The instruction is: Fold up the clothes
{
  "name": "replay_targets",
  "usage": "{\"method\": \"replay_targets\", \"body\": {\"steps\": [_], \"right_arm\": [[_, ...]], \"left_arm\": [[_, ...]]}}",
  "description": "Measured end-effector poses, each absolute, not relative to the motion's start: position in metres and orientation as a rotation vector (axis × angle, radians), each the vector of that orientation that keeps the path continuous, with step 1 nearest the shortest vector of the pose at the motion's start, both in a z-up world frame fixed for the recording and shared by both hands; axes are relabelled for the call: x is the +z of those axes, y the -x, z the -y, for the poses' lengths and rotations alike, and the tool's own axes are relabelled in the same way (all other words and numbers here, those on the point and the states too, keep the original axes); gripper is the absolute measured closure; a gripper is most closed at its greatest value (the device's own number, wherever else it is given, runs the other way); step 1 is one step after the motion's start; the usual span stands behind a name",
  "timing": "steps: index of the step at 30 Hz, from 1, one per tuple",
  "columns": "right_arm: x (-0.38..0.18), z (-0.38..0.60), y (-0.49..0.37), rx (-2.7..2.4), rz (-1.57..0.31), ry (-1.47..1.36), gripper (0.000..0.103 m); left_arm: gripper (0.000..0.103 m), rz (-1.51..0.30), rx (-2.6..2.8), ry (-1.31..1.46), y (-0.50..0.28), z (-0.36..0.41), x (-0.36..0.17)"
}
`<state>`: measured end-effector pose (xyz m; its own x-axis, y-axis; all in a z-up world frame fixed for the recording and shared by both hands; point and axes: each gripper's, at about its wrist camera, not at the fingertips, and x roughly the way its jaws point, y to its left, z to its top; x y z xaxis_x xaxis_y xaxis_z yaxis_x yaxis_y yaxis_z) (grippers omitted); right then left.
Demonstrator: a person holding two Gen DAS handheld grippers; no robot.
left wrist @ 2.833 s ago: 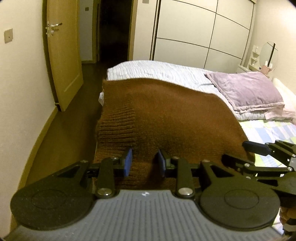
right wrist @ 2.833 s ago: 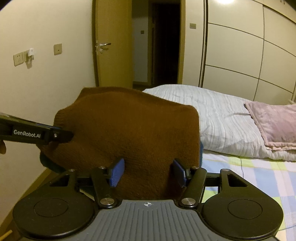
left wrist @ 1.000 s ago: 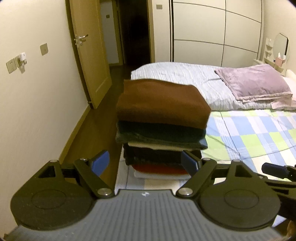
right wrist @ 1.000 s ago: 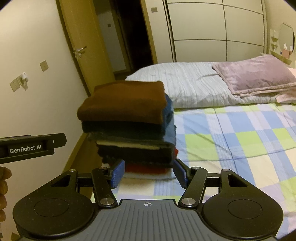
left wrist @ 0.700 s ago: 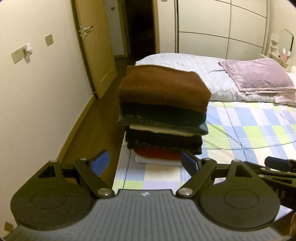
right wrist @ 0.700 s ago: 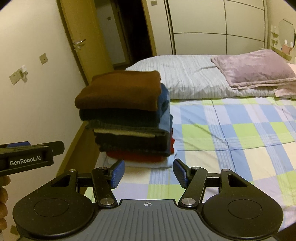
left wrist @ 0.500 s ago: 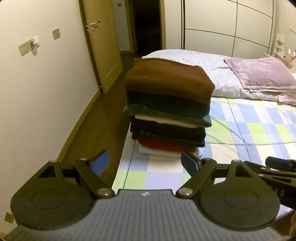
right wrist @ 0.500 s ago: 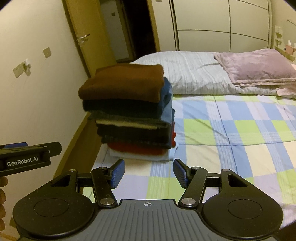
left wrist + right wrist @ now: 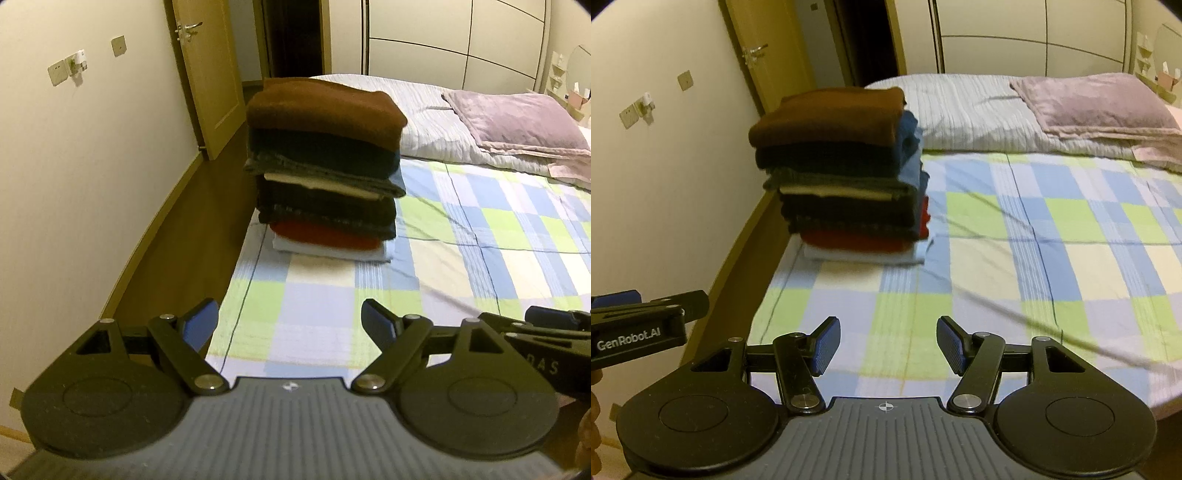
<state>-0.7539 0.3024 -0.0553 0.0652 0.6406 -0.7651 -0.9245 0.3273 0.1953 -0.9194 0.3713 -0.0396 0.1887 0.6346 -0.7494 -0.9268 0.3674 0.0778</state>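
Note:
A folded brown sweater [image 9: 325,107] lies on top of a stack of folded clothes [image 9: 325,195] near the left edge of the bed [image 9: 480,236]. The sweater [image 9: 831,114] and the stack [image 9: 849,206] also show in the right wrist view. My left gripper [image 9: 288,325] is open and empty, well back from the stack. My right gripper [image 9: 886,343] is open and empty, over the checked sheet [image 9: 1015,258]. The left gripper's body [image 9: 639,328] shows at the left of the right wrist view.
A purple pillow [image 9: 517,118] and a striped white blanket [image 9: 960,107] lie at the head of the bed. A wall [image 9: 74,166] and wooden floor run along the bed's left side. An open door [image 9: 207,74] and wardrobe [image 9: 443,40] stand behind.
Both grippers let go of the brown sweater, which now lies on the stack. Both have opened and drawn back from the stack, which looks smaller and farther away.

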Motion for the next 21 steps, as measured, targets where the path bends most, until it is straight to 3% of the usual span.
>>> {"method": "replay_targets", "body": {"steps": [21], "right_arm": [[-0.065, -0.288, 0.764, 1.242, -0.893, 0.419, 0.042]], "left_arm": [[0.021, -0.781, 1.137, 0.453, 0.925, -0.348, -0.061]]}}
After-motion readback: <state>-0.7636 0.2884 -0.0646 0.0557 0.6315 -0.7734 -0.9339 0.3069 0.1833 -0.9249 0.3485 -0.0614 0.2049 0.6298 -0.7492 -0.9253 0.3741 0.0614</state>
